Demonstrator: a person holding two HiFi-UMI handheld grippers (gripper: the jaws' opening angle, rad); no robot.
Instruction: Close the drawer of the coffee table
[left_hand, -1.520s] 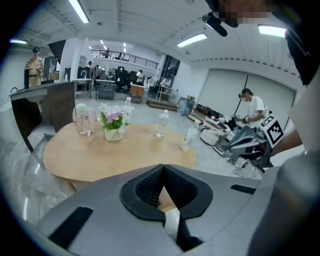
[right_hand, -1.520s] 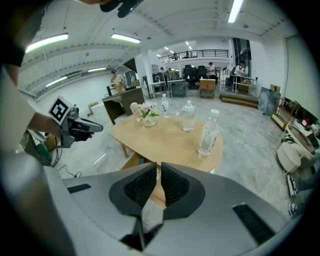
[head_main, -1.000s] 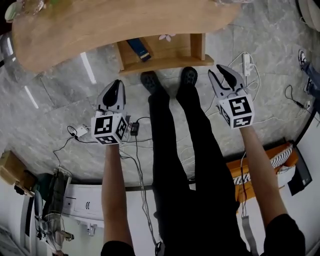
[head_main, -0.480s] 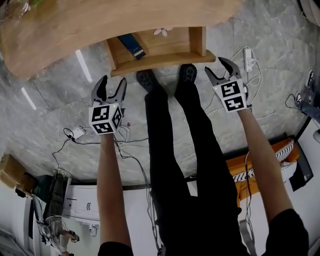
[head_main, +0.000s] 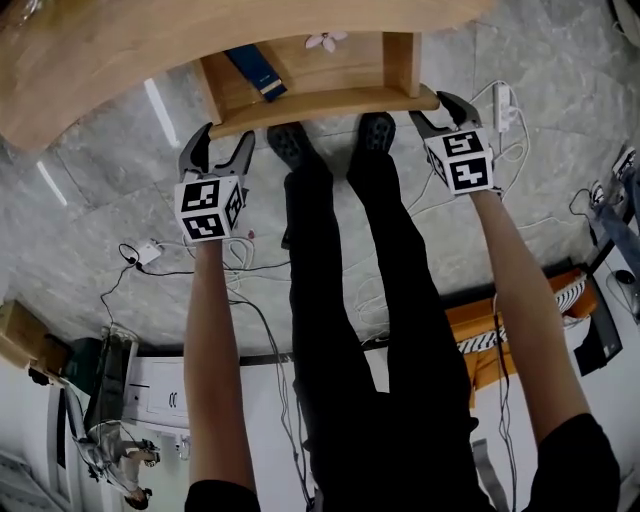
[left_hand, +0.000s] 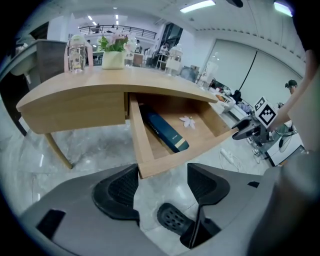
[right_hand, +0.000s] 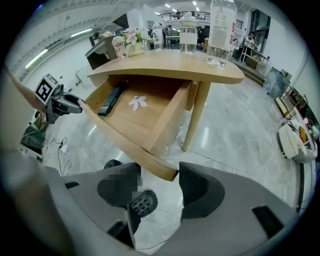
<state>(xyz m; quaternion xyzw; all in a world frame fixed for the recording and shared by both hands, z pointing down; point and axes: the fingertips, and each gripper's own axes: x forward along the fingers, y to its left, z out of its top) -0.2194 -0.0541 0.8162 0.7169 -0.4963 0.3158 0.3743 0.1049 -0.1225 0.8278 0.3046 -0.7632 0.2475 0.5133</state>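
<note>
The wooden coffee table (head_main: 150, 50) has its drawer (head_main: 320, 105) pulled out, with a blue book (head_main: 255, 70) and a pale flower (head_main: 327, 40) lying inside. My left gripper (head_main: 222, 145) hangs at the drawer front's left corner. In the left gripper view that corner (left_hand: 145, 170) shows just beyond the gap of the left gripper (left_hand: 162, 177), untouched. My right gripper (head_main: 440, 112) is at the right corner, which sits between its pads in the right gripper view (right_hand: 160, 182) without contact. Both pairs of jaws have just been opening and hold nothing.
The person's legs and shoes (head_main: 295, 160) stand right in front of the drawer. Cables (head_main: 150, 260) and a power strip (head_main: 497, 105) lie on the marble floor. Bottles (right_hand: 220, 25) and a potted plant (left_hand: 114, 50) stand on the tabletop. An orange box (head_main: 520, 305) lies behind at the right.
Both grippers have come down toward the drawer front's two corners. The left jaws went from shut to wide open, and the right jaws spread wider.
</note>
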